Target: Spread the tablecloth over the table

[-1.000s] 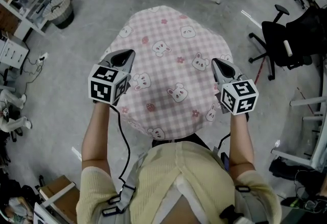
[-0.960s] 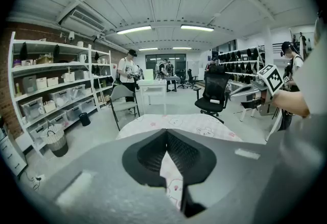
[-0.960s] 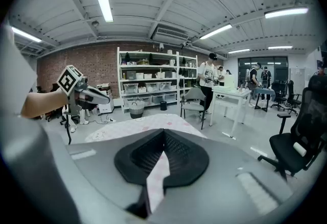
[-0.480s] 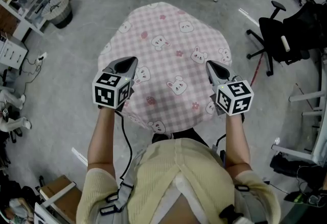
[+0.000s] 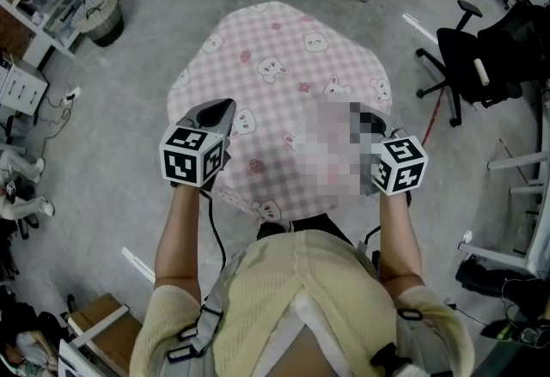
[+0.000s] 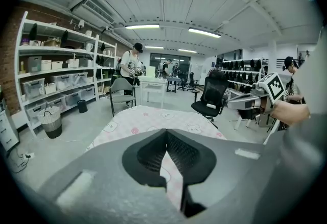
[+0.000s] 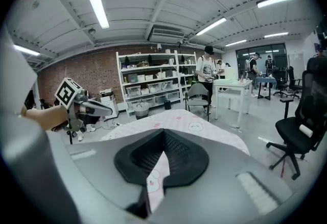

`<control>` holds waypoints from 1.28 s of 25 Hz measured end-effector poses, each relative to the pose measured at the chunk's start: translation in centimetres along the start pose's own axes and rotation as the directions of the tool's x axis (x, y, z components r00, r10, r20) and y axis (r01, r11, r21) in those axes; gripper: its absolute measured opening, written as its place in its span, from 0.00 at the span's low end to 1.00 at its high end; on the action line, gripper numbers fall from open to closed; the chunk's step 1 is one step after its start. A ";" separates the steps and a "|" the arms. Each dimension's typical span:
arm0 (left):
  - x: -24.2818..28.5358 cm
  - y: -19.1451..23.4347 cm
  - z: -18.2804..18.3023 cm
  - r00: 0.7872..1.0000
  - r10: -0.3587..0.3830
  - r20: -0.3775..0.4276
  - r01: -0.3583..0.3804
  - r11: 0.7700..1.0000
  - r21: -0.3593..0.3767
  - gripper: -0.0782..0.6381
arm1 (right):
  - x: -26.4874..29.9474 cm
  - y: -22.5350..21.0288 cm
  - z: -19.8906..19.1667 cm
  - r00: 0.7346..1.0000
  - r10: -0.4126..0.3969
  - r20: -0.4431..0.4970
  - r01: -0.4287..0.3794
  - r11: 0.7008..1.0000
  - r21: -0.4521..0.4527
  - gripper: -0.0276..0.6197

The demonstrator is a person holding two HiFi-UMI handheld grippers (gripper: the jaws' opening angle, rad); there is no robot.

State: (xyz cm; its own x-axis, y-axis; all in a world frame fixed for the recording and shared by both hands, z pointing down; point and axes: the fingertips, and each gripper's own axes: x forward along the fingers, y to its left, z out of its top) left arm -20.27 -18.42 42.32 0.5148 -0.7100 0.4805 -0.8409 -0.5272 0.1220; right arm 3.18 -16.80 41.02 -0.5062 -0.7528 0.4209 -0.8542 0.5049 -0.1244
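Left gripper is pinching the near left edge of the pink checked tablecloth, jaws pressing together on the fabric; the cloth is lying spread out ahead of the person, its near edge running between both grippers; right gripper is clamping the near right edge, a strip of cloth showing between its closed jaws.

We see the tablecloth as soft, matt cloth, pink-checked and printed with bears. The left gripper and the right gripper have smooth, matt grey plastic shells, and their jaws are lined with black ribbed pads. The floor looks like smooth grey concrete with a faint sheen.
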 end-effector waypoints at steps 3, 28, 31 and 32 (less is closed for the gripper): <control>-0.2 -0.2 -0.1 1.000 0.000 0.001 0.000 1.000 0.003 0.12 | -0.1 0.2 -0.1 1.000 0.004 0.001 -0.004 1.000 0.010 0.05; 1.4 -1.5 -0.1 1.000 -0.027 -0.003 0.027 1.000 0.002 0.12 | 0.2 -0.5 -0.1 1.000 0.012 0.004 -0.012 0.998 0.062 0.05; 1.5 -1.5 -0.4 1.000 -0.028 -0.004 0.028 1.000 -0.005 0.12 | 0.3 -0.6 -0.2 1.000 0.011 0.006 -0.011 0.997 0.072 0.05; 1.5 -1.5 -0.5 1.000 -0.028 -0.003 0.028 1.000 -0.008 0.12 | 0.3 -0.6 -0.2 1.000 0.012 0.009 -0.012 0.997 0.077 0.05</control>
State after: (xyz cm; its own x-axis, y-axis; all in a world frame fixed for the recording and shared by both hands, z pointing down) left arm -18.30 -18.43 43.25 0.5377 -0.6934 0.4798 -0.8274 -0.5433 0.1421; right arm 3.56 -17.18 41.40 -0.5173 -0.7503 0.4117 -0.8545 0.4800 -0.1987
